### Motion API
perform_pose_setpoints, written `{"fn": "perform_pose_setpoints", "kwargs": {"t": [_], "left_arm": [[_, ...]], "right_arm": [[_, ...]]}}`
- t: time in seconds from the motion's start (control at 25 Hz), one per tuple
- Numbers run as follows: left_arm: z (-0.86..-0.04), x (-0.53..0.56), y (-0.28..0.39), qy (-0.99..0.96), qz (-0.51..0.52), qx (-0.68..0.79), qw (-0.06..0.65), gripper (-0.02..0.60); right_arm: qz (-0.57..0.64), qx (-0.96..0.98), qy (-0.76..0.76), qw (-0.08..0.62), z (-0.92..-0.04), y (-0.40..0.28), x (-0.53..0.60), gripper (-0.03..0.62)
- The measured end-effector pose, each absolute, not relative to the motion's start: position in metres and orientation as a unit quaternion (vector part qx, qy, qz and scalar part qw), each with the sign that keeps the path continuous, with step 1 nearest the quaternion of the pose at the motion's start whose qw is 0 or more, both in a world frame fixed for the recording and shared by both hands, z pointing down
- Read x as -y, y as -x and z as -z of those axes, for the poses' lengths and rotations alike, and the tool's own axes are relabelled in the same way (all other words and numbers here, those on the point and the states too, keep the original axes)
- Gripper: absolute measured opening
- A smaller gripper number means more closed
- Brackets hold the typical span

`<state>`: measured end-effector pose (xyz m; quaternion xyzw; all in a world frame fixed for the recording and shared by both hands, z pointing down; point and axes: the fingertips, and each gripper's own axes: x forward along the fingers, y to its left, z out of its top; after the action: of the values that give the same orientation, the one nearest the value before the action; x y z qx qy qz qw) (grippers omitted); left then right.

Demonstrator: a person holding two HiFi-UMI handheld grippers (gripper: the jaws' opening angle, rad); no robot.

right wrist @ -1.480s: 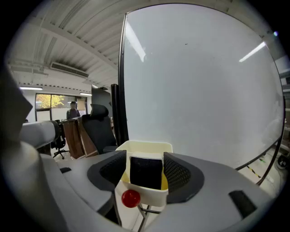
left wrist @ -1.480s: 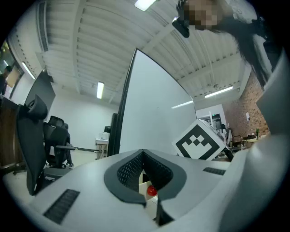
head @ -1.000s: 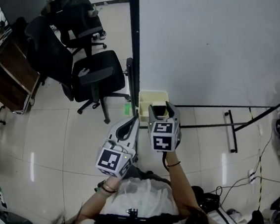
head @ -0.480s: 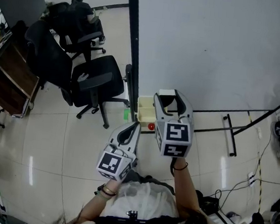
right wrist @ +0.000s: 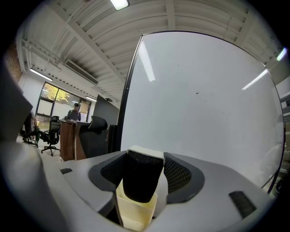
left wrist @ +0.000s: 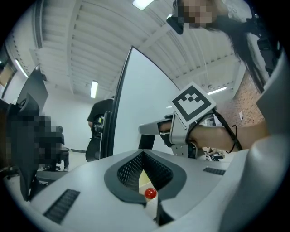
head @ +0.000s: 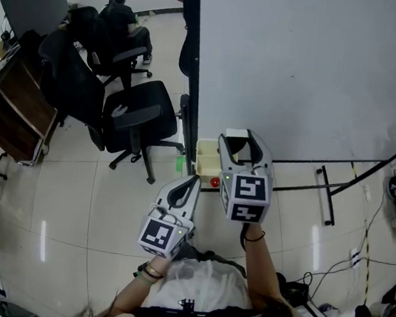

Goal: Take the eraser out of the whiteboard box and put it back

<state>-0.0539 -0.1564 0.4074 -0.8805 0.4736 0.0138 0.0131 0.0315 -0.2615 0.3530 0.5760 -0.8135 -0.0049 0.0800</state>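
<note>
The eraser (head: pixel 236 134), white-backed with black felt (right wrist: pixel 141 181), is clamped between the jaws of my right gripper (head: pixel 241 140), up in the air in front of the whiteboard (head: pixel 306 67). The cream whiteboard box (head: pixel 206 152) hangs at the board's lower left corner, just below the eraser (right wrist: pixel 134 212). A small red ball (head: pixel 214 182) sits at the box's near edge. My left gripper (head: pixel 190 181) hovers nearer me, left of the right one, jaws together with nothing in them. Through its gap I see the box (left wrist: pixel 145 178) and the red ball (left wrist: pixel 150 193).
Black office chairs (head: pixel 135 116) stand left of the board's black post (head: pixel 190 83). A wooden desk (head: pixel 13 110) is at far left, with a seated person (head: pixel 122 12) beyond. The board's stand legs (head: pixel 324 192) and cables (head: pixel 368 242) lie on the tiled floor at right.
My right gripper rose with the eraser out of the box, then held still for the last half second. The left gripper stayed where it was.
</note>
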Motion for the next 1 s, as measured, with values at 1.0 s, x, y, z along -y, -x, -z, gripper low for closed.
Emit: {"fn": "perform_pose_setpoints", "kwargs": {"t": [1.0], "left_arm": [[-0.413,0.158,0.071,0.868,-0.008,-0.497,-0.015,-0.015]], "right_arm": [[-0.039,0.809,-0.562,0.169,-0.444,-0.014,0.290,0.308]]}}
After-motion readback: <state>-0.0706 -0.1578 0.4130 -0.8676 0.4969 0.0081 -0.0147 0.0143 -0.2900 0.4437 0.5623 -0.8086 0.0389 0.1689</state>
